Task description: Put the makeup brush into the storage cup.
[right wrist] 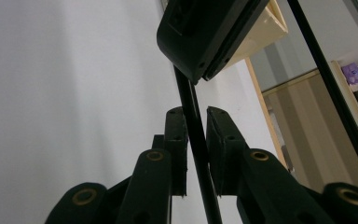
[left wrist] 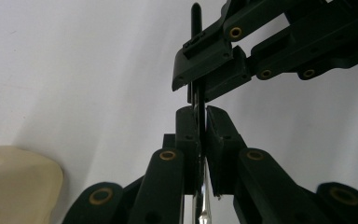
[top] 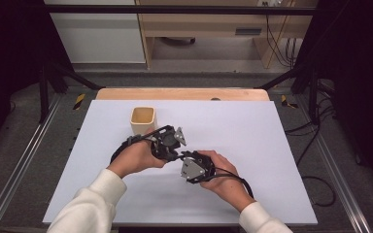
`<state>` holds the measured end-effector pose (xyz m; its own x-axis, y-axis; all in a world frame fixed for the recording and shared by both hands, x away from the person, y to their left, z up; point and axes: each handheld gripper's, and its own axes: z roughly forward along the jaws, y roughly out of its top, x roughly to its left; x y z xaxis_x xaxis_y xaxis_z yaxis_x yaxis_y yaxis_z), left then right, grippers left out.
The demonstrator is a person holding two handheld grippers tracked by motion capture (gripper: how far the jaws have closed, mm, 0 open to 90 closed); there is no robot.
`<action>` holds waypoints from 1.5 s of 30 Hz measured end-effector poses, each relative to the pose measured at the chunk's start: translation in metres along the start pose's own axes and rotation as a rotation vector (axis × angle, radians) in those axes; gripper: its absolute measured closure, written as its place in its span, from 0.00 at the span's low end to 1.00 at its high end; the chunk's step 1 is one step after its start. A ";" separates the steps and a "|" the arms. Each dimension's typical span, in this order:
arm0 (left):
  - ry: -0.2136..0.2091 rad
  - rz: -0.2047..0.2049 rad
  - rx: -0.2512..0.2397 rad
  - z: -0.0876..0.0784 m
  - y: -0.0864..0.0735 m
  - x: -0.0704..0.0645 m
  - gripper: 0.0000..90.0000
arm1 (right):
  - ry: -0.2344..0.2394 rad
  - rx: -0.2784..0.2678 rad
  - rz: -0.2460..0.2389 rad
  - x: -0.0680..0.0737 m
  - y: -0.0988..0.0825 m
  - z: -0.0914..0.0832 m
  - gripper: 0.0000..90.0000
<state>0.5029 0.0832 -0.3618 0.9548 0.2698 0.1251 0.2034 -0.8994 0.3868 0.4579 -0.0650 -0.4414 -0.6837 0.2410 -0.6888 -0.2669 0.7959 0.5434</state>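
Observation:
Both hands meet near the middle of the white table top (top: 252, 145). A thin black stick (left wrist: 195, 28) with a silvery lower end runs between the two grippers. My left gripper (left wrist: 201, 126) is shut on it, pads pressed to both sides. My right gripper (left wrist: 196, 88) clamps the same stick just beyond, coming in from the upper right. In the right gripper view the stick (right wrist: 200, 168) runs up between the right gripper (right wrist: 196, 126) pads, which close on it. From above, the left gripper (top: 172, 150) and right gripper (top: 183, 156) touch tip to tip, and the stick is hidden there.
A cream square cup (top: 142, 120) stands upright behind the left hand, also at the lower left as the cup (left wrist: 14, 182) in the left gripper view. Wooden furniture (top: 209, 29) stands beyond the table. Black frame posts and cables (top: 315, 141) flank the right side.

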 end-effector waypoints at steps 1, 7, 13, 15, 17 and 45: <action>0.000 0.001 0.001 -0.001 0.000 0.000 0.93 | 0.002 0.002 0.000 0.000 0.000 0.000 0.89; -0.007 -0.002 -0.007 -0.004 -0.003 0.001 0.92 | 0.029 0.002 -0.055 0.002 0.001 0.000 0.93; 0.016 -0.025 -0.083 -0.012 -0.007 0.002 0.85 | 0.038 0.012 -0.059 0.001 0.000 0.000 0.93; 0.030 -0.020 -0.104 -0.017 -0.009 0.005 0.81 | 0.032 0.008 -0.031 0.003 -0.002 0.000 0.93; 0.046 -0.029 -0.118 -0.020 -0.012 0.008 0.78 | 0.033 0.010 -0.041 0.001 -0.004 -0.001 0.93; 0.294 -0.197 -0.389 -0.032 -0.065 0.026 0.28 | -0.003 -0.033 0.244 -0.006 -0.032 -0.011 0.93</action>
<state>0.5080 0.1596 -0.3544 0.7938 0.5565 0.2454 0.2243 -0.6429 0.7324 0.4630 -0.0978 -0.4492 -0.7285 0.4253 -0.5370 -0.1169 0.6953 0.7092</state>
